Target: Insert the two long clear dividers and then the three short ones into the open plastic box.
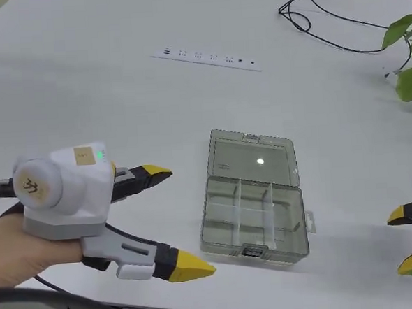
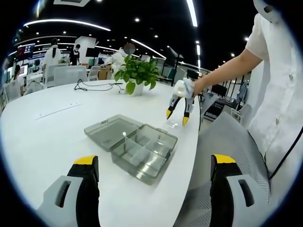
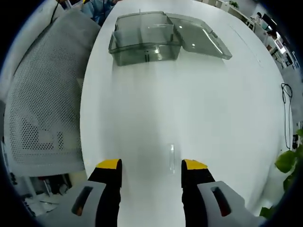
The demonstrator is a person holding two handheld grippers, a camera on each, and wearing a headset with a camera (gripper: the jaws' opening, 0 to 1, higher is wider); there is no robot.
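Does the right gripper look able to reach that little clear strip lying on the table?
Probably yes. The right gripper is open, and the clear strip lies flat on the table just ahead between its jaws, with nothing lying over or beside it.

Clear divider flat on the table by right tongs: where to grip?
Probably pinch the clear divider across its long edges, mid-length, coming from above with the right tongs. It lies flat on the table, lengthwise between the open jaws.
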